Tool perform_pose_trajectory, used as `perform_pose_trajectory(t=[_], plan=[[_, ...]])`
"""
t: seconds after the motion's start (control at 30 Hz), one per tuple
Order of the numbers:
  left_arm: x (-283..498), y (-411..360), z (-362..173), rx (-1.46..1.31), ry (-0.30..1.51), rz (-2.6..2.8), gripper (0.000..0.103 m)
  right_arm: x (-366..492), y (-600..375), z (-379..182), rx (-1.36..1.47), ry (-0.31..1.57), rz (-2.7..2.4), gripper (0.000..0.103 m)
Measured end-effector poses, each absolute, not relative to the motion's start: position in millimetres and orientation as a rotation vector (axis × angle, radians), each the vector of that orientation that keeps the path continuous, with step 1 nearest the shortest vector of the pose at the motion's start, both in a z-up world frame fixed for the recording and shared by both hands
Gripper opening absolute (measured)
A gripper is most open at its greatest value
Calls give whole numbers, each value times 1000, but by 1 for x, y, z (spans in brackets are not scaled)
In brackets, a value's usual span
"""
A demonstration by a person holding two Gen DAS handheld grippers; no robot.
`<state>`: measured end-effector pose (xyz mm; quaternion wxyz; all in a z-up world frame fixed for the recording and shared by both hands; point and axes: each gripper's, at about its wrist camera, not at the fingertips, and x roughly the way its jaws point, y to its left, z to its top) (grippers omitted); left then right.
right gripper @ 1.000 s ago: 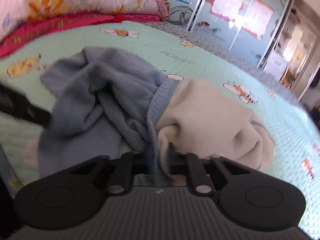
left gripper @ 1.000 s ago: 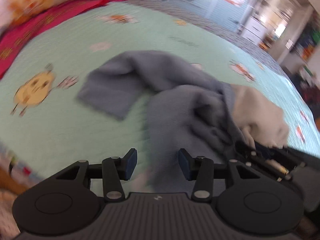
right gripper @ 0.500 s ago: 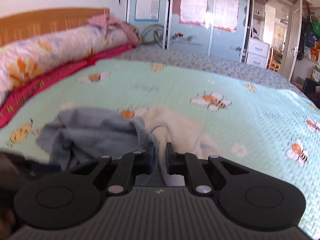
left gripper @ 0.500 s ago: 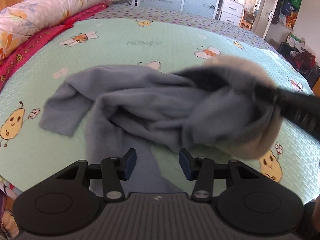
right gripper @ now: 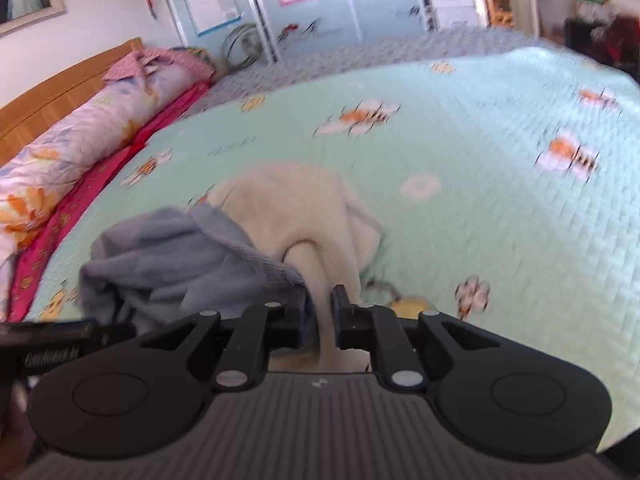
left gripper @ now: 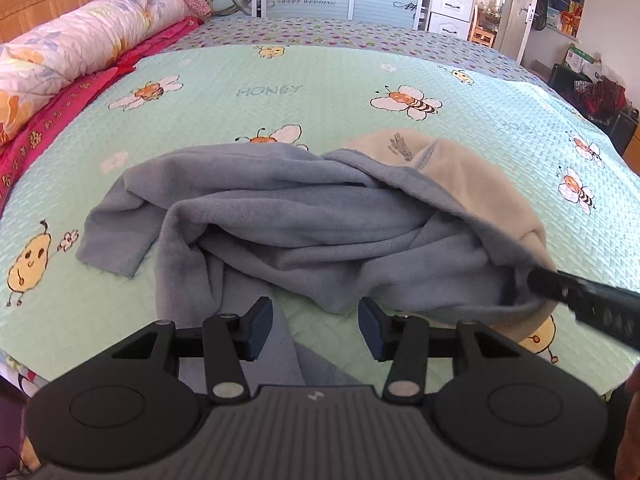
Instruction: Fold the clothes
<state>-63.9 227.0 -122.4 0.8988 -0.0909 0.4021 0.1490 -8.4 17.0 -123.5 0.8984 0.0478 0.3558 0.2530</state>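
At the left end of the heap a flat blue sleeve (left gripper: 114,236) lies spread on the bee-print bedspread (left gripper: 328,92), pointing away toward the pink bolster (left gripper: 76,48) by the headboard; from there the blue-grey garment (left gripper: 304,220) runs rightward in heavy rumpled folds across the near half of the bed, so its long axis goes side to side in front of whoever stands at the foot; a strip of the same cloth trails down toward the near edge and passes under the left gripper (left gripper: 316,328); that gripper hangs above it with its jaws standing apart and nothing pinched, the blue pads clear of the fabric on both sides.

Further right the blue gives way to a cream-coloured lining (left gripper: 472,176), turned outward in a rounded bulge; this is the end the right gripper (right gripper: 319,312) has hold of; in its own view a fold of cream cloth (right gripper: 308,216) rises between its jaws, which are opening at this moment, with the cloth between them, though I cannot tell whether the pads press it; from the left view its dark finger (left gripper: 584,300) reaches in at the garment's right edge.

So I judge the right hand is at the garment's right end and the left hand nearest the trailing strip; the sleeve lies well apart from both, off to the left, and spreading the piece flat would seem to call for the left hand going that way.
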Motion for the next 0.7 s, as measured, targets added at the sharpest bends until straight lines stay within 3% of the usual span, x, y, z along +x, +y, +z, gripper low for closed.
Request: perform_pose_trajectory(t=[0.2, 0.3, 0.37, 0.4, 0.5, 0.57, 0.7], plan=[[-65, 226, -127, -204, 830, 290, 50, -47, 33, -97, -46, 553, 560, 39], [-66, 230, -129, -220, 825, 293, 50, -60, 44, -78, -95, 425, 567, 56], [-65, 233, -130, -226, 825, 297, 50, -64, 58, -74, -147, 347, 571, 73], [-65, 234, -131, -227, 825, 297, 51, -61, 69, -78, -196, 343, 584, 73], [-63, 238, -131, -222, 825, 303, 50, -34, 106, -100, -313, 405, 609, 65], [-62, 243, -133, -216, 826, 309, 51, -6, 133, -121, -355, 502, 593, 46], [-60, 262, -135, -231, 840, 335, 51, 22, 149, -143, -387, 569, 556, 21]])
